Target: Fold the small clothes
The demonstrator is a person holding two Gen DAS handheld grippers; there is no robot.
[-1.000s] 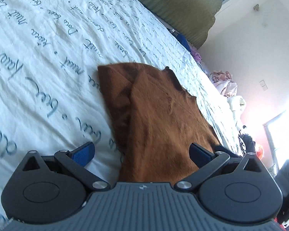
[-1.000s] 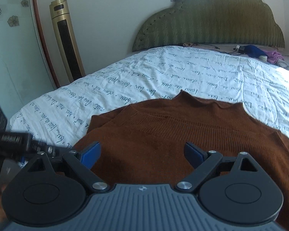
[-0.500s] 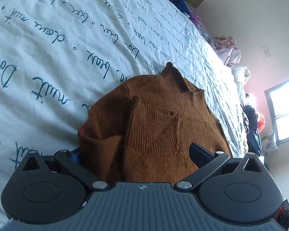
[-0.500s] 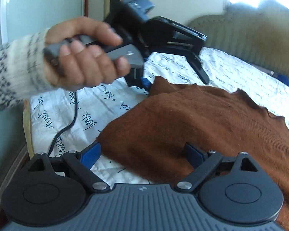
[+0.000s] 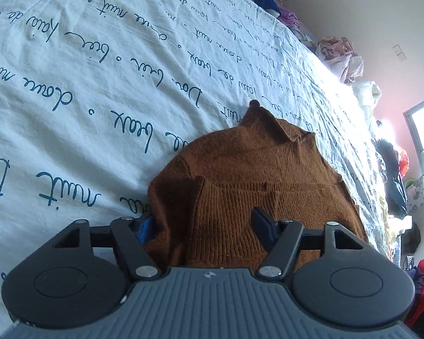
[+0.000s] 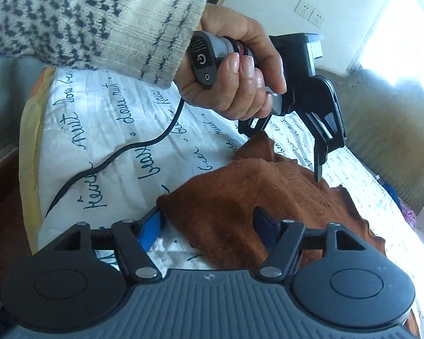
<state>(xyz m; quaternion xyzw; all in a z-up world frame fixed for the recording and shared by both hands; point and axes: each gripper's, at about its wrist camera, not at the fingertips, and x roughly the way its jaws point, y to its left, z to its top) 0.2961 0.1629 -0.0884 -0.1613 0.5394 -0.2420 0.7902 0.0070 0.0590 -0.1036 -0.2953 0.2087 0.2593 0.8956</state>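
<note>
While the left wrist view just shows the brown sweater [image 5: 257,186] bunched on the bed [image 5: 99,70] between the spread-apart left gripper [image 5: 205,221], the right wrist view catches the hand [image 6: 234,76] holding it, with the right gripper [image 6: 209,226] spread too, sweater edge between its fingers.

A: Where's open room showing?

B: Bedsheet [image 5: 104,65] is lying bare to the left of the brown sweater [image 5: 254,175] in the left wrist view, w/ nothing sitting on it up toward the headboard [image 6: 387,130].

A: And what's blocking?

B: Clothes pile [image 5: 339,56] is crowding the far bed edge on the sweater's other side. In the right wrist view the left hand [image 6: 234,76] & left gripper [image 6: 291,141] are hanging right over the sweater's far corner, so that way in is taken. Black cable [image 6: 121,149] is trailing across the sheet beside the sweater, snag risk. Right gripper [image 6: 209,223] fingers are straddling the near hem.
</note>
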